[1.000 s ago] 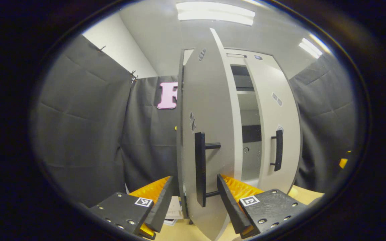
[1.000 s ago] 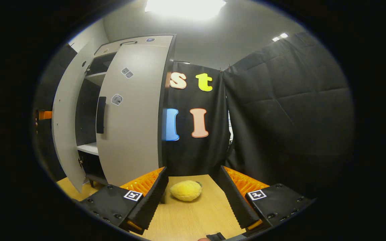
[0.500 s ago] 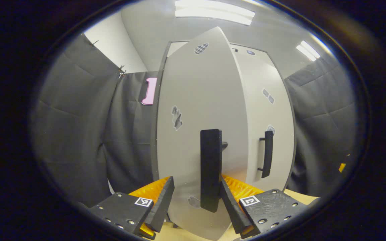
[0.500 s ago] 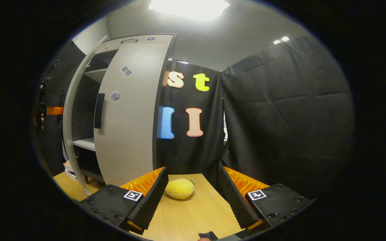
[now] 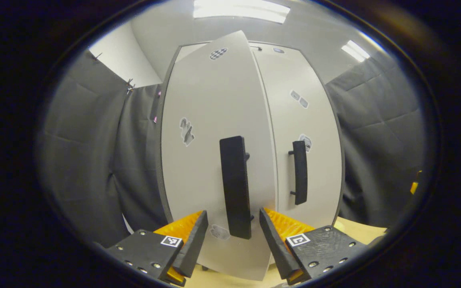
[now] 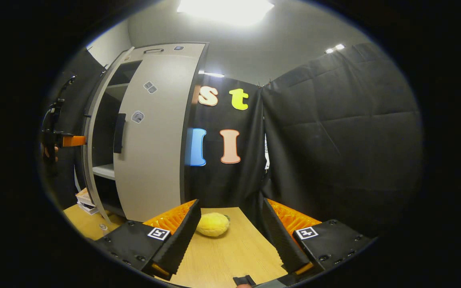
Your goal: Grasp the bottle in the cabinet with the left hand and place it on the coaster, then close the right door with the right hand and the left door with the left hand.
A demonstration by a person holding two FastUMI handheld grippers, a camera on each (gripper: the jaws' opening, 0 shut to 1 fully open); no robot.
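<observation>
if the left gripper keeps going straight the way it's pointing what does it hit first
Most likely the black handle of the left door, which stands between the open jaws of the left gripper; the door panel lies just behind it. Depth is uncertain.

Bright ceiling lights (image 5: 241, 9), glare overhead; sharp focus, fisheye-bent edges.

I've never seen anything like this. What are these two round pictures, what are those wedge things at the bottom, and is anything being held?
There is no robot: a person holds a two-finger claw in each hand, and a camera rides on each claw. The left gripper view looks along the left claw, open in front of the left door and its black handle, gripping nothing. The right door beside it looks shut. The right gripper view looks along the right claw, open and empty above a wooden table where a yellow plush toy lies. From there the left door is not quite shut; a gap shows shelves inside.
</observation>
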